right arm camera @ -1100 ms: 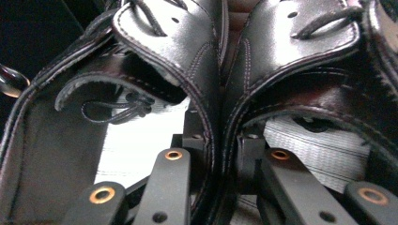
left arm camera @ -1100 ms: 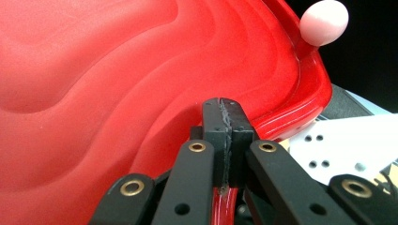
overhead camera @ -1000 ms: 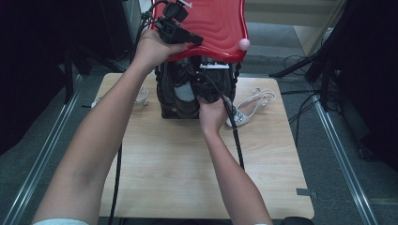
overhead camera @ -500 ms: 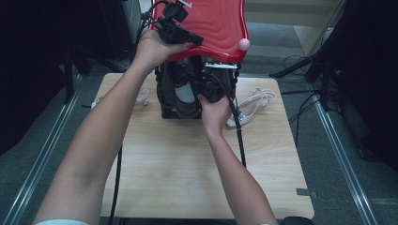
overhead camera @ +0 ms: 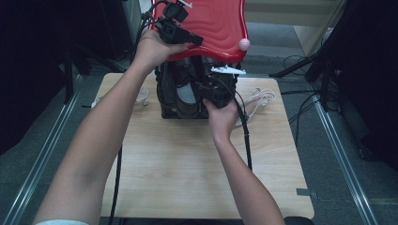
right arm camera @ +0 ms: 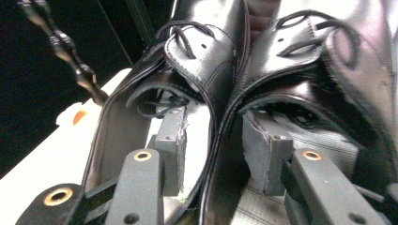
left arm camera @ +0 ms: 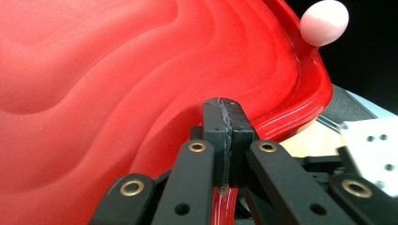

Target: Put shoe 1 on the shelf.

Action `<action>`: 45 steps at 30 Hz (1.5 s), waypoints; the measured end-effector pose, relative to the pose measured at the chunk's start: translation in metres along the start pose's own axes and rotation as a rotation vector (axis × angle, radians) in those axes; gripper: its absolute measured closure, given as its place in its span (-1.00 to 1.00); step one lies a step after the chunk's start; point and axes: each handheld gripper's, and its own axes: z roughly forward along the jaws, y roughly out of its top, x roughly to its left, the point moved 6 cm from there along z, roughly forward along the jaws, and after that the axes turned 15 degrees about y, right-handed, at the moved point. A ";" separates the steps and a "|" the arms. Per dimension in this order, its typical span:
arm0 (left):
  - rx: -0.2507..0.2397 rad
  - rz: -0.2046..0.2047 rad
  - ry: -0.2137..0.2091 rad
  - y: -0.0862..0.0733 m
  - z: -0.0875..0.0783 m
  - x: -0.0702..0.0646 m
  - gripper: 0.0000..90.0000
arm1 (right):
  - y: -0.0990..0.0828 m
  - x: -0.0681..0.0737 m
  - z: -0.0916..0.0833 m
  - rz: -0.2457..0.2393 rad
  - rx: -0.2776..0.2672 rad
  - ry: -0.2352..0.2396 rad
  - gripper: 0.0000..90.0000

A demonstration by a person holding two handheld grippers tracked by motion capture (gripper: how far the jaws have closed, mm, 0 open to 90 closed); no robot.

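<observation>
In the high view, your left tool [overhead camera: 180,29] sits at the upper middle of the frame, pinching the near edge of a glossy red plastic lid with a wavy moulded surface [overhead camera: 220,26]; a small pale pink round knob [overhead camera: 244,44] sticks out at the lid's right corner. The lid is raised and tilted over a dark open container [overhead camera: 165,96] that stands at the far middle of the light wooden tabletop [overhead camera: 187,168]. Your right tool [overhead camera: 206,91] is just below the lid, at the container's opening, its tip among the pair of black leather lace-up shoes [overhead camera: 187,93] that stand there. White strappy footwear [overhead camera: 260,98] lies on the tabletop to the right of the container.

In the left gripper view, the two black jaws are pressed together at lower centre, with the lid's red rim [left arm camera: 224,206] caught between them. The lid's rippled underside takes the whole left and centre of the frame, and the pink knob [left arm camera: 325,22] shows at the upper right corner.

In the right gripper view, the jaws are spread and have just been opening. One pad stands inside the left shoe [right arm camera: 141,117], the other inside the right shoe [right arm camera: 319,93], and the two shoes' adjoining inner walls [right arm camera: 220,136] run up between them at centre, the pads standing clear of the leather. The laces show near the top of the frame.
</observation>
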 end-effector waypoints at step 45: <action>0.010 -0.014 0.007 0.000 0.000 0.000 1.00 | -0.065 0.041 -0.006 -0.050 0.162 0.268 1.00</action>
